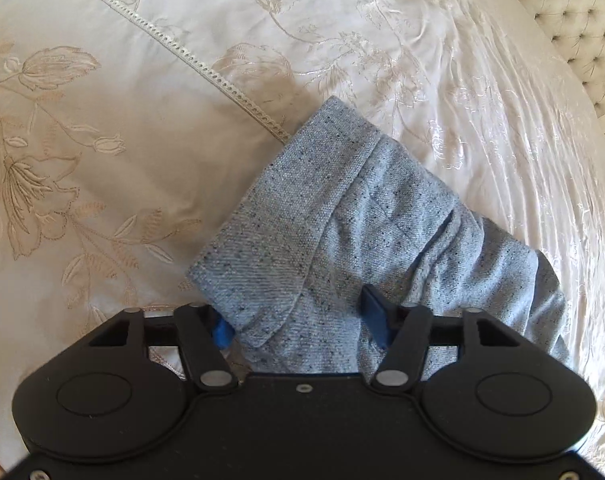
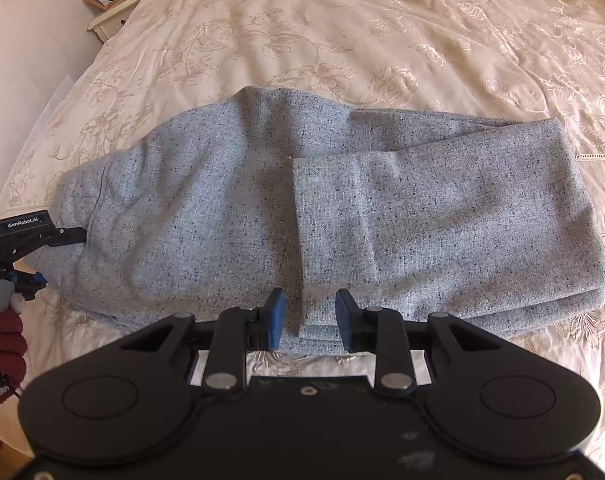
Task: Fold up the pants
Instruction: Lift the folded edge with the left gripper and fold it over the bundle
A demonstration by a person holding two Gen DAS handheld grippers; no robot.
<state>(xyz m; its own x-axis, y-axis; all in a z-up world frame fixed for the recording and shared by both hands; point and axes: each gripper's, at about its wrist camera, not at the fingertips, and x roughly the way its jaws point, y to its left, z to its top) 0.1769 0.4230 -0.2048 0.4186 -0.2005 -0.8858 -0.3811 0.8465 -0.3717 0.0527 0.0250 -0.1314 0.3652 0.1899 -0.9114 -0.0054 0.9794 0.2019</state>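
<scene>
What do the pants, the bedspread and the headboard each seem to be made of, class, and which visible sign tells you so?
Pants: soft grey-blue knit, probably cotton jersey; matt, dark flecks, limp folds.
Bedspread: cream woven fabric, perhaps satin or jacquard; a sheen and raised floral embroidery.
Headboard: padded upholstery, fabric or leatherette, cannot tell which; deep button tufting in a diamond pattern.

The pants (image 2: pixel 230 200) are light blue-grey flecked with dark specks. The bedspread (image 2: pixel 382 32) is cream with beige embroidered flowers and leaves. Both grippers are black with blue pads (image 2: pixel 274 316). The headboard (image 1: pixel 582 20) is beige, button-tufted.
</scene>
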